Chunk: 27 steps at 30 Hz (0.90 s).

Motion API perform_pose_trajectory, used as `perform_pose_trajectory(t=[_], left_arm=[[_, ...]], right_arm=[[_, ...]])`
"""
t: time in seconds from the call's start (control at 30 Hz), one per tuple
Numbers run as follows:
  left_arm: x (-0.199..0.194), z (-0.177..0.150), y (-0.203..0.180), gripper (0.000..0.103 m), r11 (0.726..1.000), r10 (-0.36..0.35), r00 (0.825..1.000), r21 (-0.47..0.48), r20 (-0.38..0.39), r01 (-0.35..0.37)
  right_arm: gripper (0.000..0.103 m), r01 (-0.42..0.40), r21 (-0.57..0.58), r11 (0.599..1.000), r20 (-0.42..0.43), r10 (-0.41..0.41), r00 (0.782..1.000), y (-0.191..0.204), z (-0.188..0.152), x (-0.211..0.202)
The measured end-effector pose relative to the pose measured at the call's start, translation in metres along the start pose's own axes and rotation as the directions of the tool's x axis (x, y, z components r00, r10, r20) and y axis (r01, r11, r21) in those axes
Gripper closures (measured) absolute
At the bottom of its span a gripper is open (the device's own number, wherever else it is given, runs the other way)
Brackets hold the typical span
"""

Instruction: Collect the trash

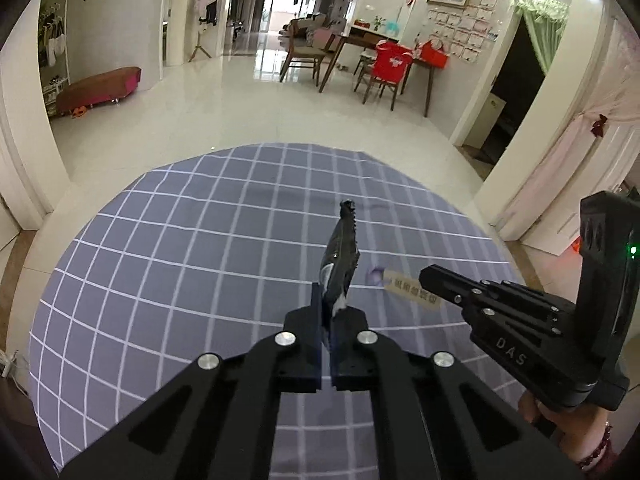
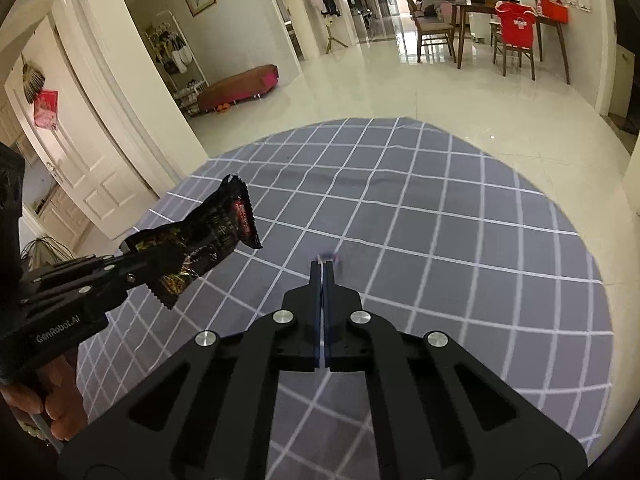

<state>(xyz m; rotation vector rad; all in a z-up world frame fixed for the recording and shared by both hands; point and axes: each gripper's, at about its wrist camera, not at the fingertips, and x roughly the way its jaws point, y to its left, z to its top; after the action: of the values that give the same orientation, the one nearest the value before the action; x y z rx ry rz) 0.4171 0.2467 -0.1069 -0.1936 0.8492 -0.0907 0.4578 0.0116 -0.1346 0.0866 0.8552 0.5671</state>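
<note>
My left gripper (image 1: 330, 308) is shut on a crumpled black snack wrapper (image 1: 340, 252) that sticks forward past the fingertips, above the grey checked cloth (image 1: 180, 240). In the right wrist view the same wrapper (image 2: 216, 236) juts out of the left gripper (image 2: 136, 256) at the left edge. My right gripper (image 2: 323, 268) is shut on a thin tan paper strip with a purple end (image 2: 328, 257), seen edge-on here. From the left wrist view the strip (image 1: 412, 292) hangs flat at the right gripper's tip (image 1: 424, 276), just above the cloth.
The round table's cloth (image 2: 440, 220) ends at a shiny white tiled floor (image 1: 240, 104). Beyond stand a wooden dining table (image 1: 384, 44) with chairs, a low brown bench (image 1: 100, 88), white doors (image 2: 80, 160) and a curtained doorway (image 1: 520, 80). A hand with a bead bracelet (image 1: 568, 424) holds the right gripper.
</note>
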Motion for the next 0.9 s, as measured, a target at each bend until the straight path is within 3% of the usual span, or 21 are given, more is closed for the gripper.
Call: perform_pose_trajectory(t=[0.23, 0.33, 0.47, 0.5, 0.53, 0.57, 0.6, 0.7, 0.9], left_arm=[[-0.03, -0.017, -0.049, 0.101, 0.999, -0.031, 0.998, 0.043, 0.052, 0.028], [-0.039, -0.026, -0.066, 0.101, 0.998, -0.007, 0.998, 0.065, 0.07, 0.002], [-0.046, -0.035, -0.077, 0.101, 0.996, 0.032, 0.997, 0.075, 0.071, -0.037], [-0.046, -0.037, -0.076, 0.101, 0.996, 0.044, 0.997, 0.072, 0.069, -0.049], [-0.046, -0.039, -0.075, 0.101, 0.996, 0.048, 0.997, 0.066, 0.065, -0.052], [-0.045, -0.039, -0.073, 0.101, 0.997, 0.049, 0.997, 0.063, 0.061, -0.052], [-0.044, -0.041, -0.07, 0.101, 0.997, 0.051, 0.997, 0.057, 0.055, -0.054], [-0.041, -0.044, -0.06, 0.101, 0.997, 0.059, 0.997, 0.052, 0.048, -0.062], [-0.028, -0.042, -0.036, 0.101, 0.998, 0.065, 0.998, 0.024, 0.023, -0.065]], right_arm=[[0.102, -0.008, 0.023, 1.0, 0.039, 0.007, 0.999, -0.012, -0.012, -0.046], [0.101, -0.05, 0.062, 0.997, 0.007, 0.05, 0.999, -0.019, -0.02, -0.053], [0.1, -0.025, 0.044, 0.999, -0.008, 0.025, 1.0, -0.017, -0.028, -0.052], [0.093, -0.018, 0.039, 0.999, -0.01, 0.019, 1.0, -0.016, -0.028, -0.05], [0.067, -0.007, 0.029, 1.0, -0.01, 0.007, 1.0, -0.014, -0.028, -0.047], [0.05, 0.008, 0.019, 1.0, -0.004, -0.008, 1.0, -0.012, -0.029, -0.044], [0.041, 0.035, -0.003, 0.999, 0.005, -0.035, 0.999, -0.009, -0.031, -0.04], [0.041, 0.041, -0.035, 0.999, -0.022, -0.042, 0.999, -0.006, -0.033, -0.023], [0.042, 0.121, -0.146, 0.982, -0.065, -0.132, 0.989, 0.0, -0.031, 0.015]])
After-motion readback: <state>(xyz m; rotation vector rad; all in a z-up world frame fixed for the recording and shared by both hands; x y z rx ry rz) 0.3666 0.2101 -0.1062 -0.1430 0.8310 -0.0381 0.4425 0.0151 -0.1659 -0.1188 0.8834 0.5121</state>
